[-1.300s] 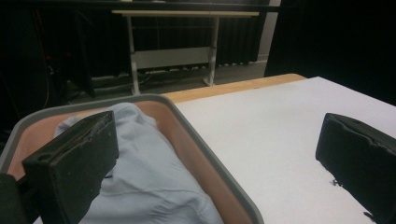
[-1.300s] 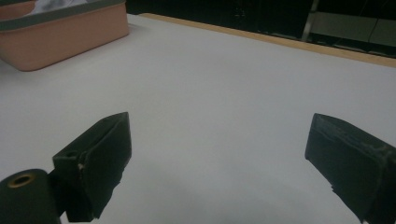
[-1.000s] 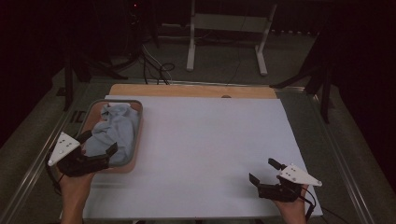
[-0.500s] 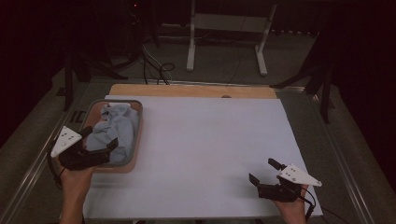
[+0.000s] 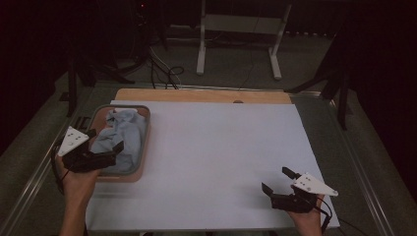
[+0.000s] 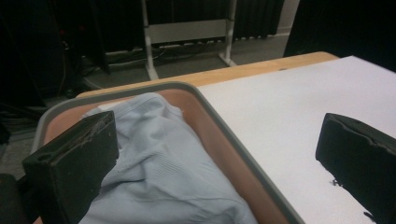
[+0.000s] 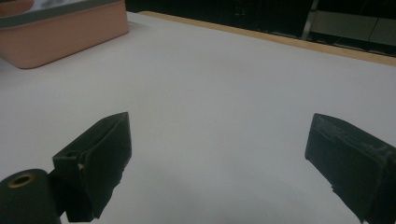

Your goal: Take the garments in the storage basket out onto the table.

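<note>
A pale blue crumpled cloth (image 5: 120,130) lies in a pink tray with a grey rim (image 5: 146,132) at the left of the white table sheet. My left gripper (image 5: 105,140) hovers open over the tray's near end, just above the cloth and holding nothing. In the left gripper view the cloth (image 6: 154,163) lies below and ahead of the wide-open left gripper (image 6: 219,158), and the tray rim (image 6: 224,126) runs between the jaws. My right gripper (image 5: 277,180) rests open near the front right of the sheet. It (image 7: 222,158) is empty in the right gripper view.
The white sheet (image 5: 221,147) covers most of the table, with a wooden strip (image 5: 196,95) along the far edge. The pink tray (image 7: 70,32) appears far off to the left in the right gripper view. A white metal stand (image 5: 236,29) and cables sit on the floor beyond.
My left gripper has moved forward from the tray's near left corner to above the cloth. The right gripper has stayed where it was.
</note>
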Demonstrator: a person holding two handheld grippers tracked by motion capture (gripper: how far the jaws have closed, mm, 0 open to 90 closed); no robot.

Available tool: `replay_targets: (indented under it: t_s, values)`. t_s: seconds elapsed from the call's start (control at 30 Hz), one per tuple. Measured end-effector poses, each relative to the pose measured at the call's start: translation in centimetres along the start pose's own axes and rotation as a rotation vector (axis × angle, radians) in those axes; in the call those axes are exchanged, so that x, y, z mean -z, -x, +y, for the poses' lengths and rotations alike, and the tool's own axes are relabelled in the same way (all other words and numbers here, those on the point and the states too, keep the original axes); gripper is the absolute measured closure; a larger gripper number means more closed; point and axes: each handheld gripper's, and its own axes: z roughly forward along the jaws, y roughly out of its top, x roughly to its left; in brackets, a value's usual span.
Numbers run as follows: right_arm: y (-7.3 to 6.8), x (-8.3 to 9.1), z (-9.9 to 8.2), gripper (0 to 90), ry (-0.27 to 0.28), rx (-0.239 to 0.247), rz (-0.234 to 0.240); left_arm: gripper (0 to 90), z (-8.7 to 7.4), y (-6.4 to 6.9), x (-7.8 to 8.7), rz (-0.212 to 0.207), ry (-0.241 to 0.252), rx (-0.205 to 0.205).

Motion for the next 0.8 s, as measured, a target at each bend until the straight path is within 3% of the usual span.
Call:
replay_targets:
  t_s: [0.8]
  values:
    - [0.0,0.0,0.0,7.2,-0.001,0.000,-0.001,0.3,0.9,-1.4,-1.5,0.028,-0.051,0.010]
